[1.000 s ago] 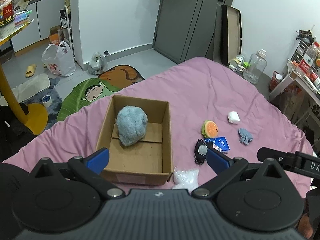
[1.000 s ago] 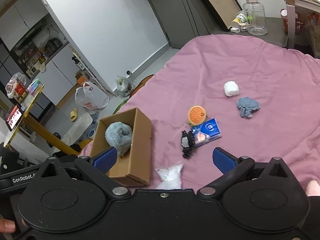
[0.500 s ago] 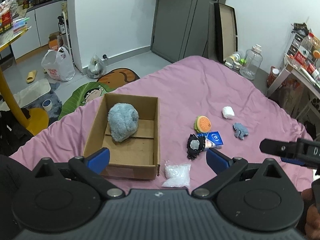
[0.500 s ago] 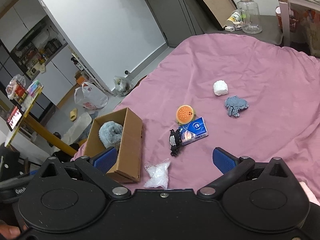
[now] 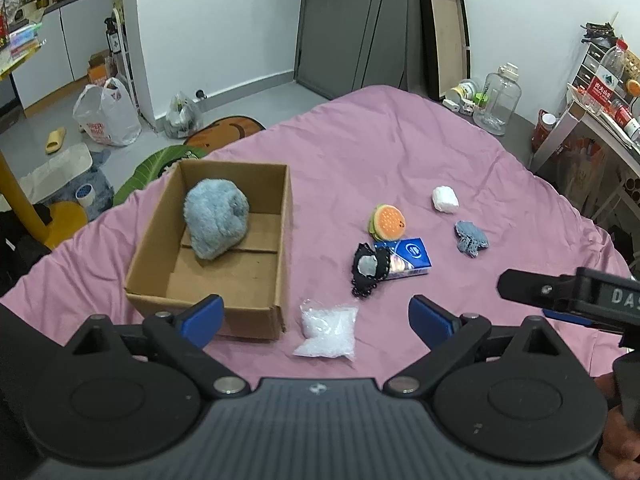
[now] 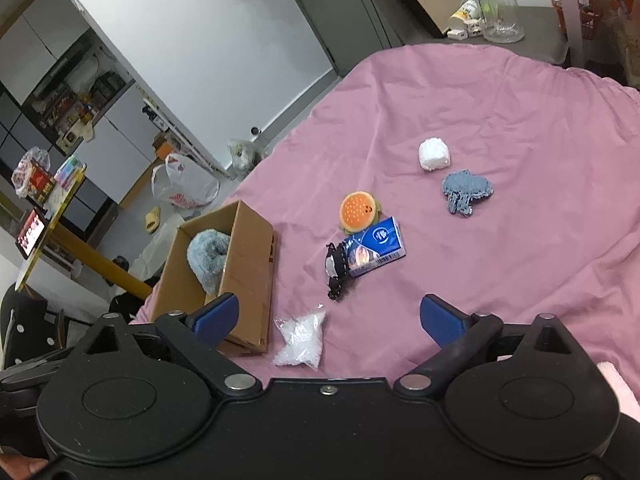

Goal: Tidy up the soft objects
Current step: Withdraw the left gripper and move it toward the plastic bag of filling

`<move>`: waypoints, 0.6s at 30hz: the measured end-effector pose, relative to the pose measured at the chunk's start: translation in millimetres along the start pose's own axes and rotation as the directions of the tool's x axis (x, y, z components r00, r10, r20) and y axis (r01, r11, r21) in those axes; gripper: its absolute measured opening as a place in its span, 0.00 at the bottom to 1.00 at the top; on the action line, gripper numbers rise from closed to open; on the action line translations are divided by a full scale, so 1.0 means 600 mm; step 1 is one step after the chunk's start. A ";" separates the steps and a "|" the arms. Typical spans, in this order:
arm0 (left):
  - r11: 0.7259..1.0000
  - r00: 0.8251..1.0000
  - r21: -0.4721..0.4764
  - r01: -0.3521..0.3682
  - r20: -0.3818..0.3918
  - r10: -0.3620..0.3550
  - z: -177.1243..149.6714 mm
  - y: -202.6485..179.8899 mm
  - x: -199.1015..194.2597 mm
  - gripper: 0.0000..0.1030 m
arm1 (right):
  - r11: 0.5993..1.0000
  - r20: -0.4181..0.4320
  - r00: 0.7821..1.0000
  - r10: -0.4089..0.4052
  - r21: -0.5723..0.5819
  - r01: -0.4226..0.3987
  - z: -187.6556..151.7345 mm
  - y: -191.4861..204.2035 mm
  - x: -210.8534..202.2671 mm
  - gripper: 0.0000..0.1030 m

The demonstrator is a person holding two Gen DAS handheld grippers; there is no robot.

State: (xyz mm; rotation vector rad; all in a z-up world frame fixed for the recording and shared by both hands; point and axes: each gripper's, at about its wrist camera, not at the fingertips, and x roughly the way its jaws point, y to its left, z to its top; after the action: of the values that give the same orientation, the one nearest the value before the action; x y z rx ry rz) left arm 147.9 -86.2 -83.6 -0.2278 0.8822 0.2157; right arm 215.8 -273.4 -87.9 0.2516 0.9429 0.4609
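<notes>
An open cardboard box point(image 5: 276, 216) point(image 6: 250, 268) sits on the pink bed sheet point(image 5: 380, 152) with a fluffy blue-grey plush point(image 5: 216, 220) point(image 6: 208, 256) inside. Beside it lie a clear bag of white filling point(image 5: 328, 332) point(image 6: 302, 338), a black lacy pouch point(image 5: 368, 268) point(image 6: 336, 266), a blue tissue pack point(image 5: 408, 258) point(image 6: 376, 246), a burger plush point(image 5: 387, 222) point(image 6: 359, 210), a white ball point(image 5: 445, 199) point(image 6: 433, 154) and a grey knit piece point(image 5: 471, 238) point(image 6: 464, 190). My left gripper point(image 5: 316, 318) and right gripper point(image 6: 328, 316) hover above the sheet's near edge, jaws wide but closing, nothing between them.
The floor to the left holds plastic bags point(image 5: 108, 116), a cartoon rug point(image 5: 168, 160), a slipper point(image 5: 54, 140) and a yellow table leg point(image 5: 16, 196). A large clear jug point(image 5: 498, 98) and cluttered shelves point(image 5: 600, 80) stand past the bed's right side. A grey door point(image 5: 352, 24) is at the back.
Both grippers have pulled back from the box and objects, which now look farther off and more of the sheet shows. The jaws have narrowed slightly. Nothing on the bed has moved.
</notes>
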 end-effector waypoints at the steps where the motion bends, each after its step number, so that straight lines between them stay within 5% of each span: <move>1: 1.000 1.000 -0.008 -0.003 -0.002 0.003 0.000 -0.003 0.003 0.93 | 1.000 -0.011 1.000 0.004 0.002 -0.004 0.002 -0.003 0.005 0.93; 18: 0.996 0.995 -0.068 -0.054 -0.085 0.048 -0.009 -0.057 0.086 0.75 | 0.996 -0.076 0.996 0.054 0.082 -0.048 0.030 -0.053 0.081 0.81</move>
State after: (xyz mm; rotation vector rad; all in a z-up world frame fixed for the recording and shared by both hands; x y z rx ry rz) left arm 185.0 -115.6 -123.7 -0.2811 0.9644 0.2868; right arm 263.2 -277.9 -125.3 0.3326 1.0348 0.4833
